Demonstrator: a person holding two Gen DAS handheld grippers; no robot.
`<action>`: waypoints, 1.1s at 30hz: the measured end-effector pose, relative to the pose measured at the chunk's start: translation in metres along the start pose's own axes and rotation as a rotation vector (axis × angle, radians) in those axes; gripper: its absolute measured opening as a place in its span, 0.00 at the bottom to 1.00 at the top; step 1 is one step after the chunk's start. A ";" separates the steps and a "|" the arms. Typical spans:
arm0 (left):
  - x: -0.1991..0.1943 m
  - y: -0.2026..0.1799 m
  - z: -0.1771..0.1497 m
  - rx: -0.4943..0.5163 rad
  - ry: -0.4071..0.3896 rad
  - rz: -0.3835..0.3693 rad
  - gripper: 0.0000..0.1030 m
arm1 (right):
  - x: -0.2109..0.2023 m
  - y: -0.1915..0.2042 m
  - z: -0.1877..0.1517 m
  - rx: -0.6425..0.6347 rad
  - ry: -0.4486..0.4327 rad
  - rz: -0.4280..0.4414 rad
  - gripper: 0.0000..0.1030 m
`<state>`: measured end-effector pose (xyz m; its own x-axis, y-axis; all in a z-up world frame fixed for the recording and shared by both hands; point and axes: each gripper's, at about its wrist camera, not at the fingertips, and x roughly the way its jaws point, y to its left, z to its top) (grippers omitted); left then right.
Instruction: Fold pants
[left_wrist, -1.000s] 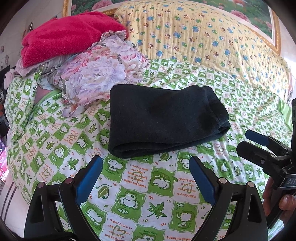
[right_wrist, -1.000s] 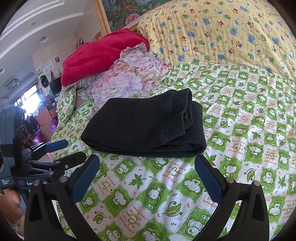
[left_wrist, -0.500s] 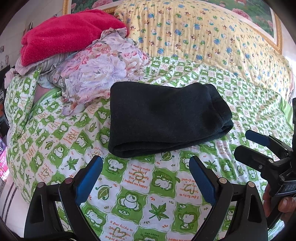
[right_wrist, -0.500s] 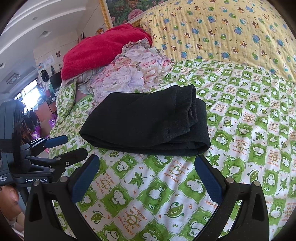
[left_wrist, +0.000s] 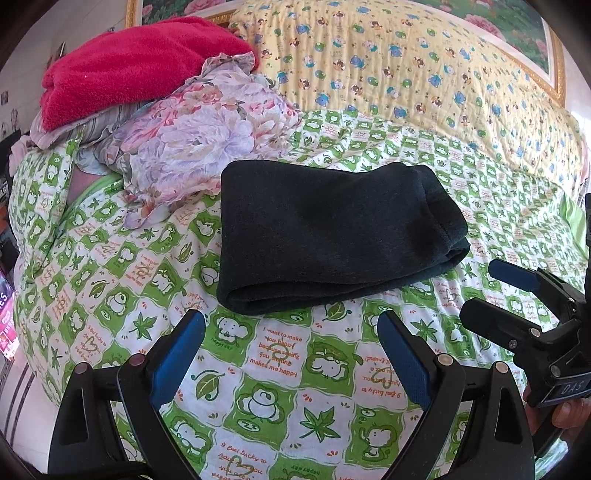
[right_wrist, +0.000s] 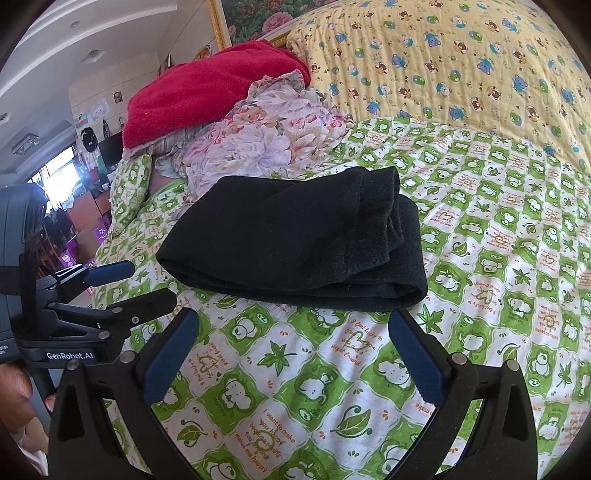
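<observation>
The black pants (left_wrist: 332, 236) lie folded in a neat bundle in the middle of the bed (left_wrist: 273, 373), beside a flowery cloth (left_wrist: 195, 140). The left gripper (left_wrist: 291, 354) and right gripper (right_wrist: 295, 354) hang wide open near the bed's front edge, holding nothing. I think the folding is done.

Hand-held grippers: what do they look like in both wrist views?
Both are black plastic. The left hand-held gripper and right hand-held gripper have blue textured pads and silver rivets. White "GenRobot.AI" lettering marks the left one's body. No sleeves visible.
</observation>
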<state>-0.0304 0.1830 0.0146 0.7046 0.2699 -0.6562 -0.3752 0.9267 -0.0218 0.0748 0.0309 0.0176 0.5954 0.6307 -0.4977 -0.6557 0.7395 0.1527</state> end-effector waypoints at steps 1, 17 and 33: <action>0.000 0.000 0.000 -0.002 0.000 -0.001 0.92 | 0.000 0.000 0.000 -0.001 0.001 0.000 0.99; 0.004 0.004 0.002 -0.007 0.005 0.000 0.92 | 0.004 0.003 0.004 -0.008 0.002 0.005 0.99; 0.001 0.003 0.014 -0.018 -0.036 0.023 0.92 | 0.001 -0.002 0.008 0.007 -0.006 0.003 0.99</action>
<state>-0.0226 0.1899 0.0242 0.7169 0.3002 -0.6292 -0.4017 0.9155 -0.0208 0.0802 0.0324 0.0232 0.5964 0.6339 -0.4924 -0.6537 0.7396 0.1604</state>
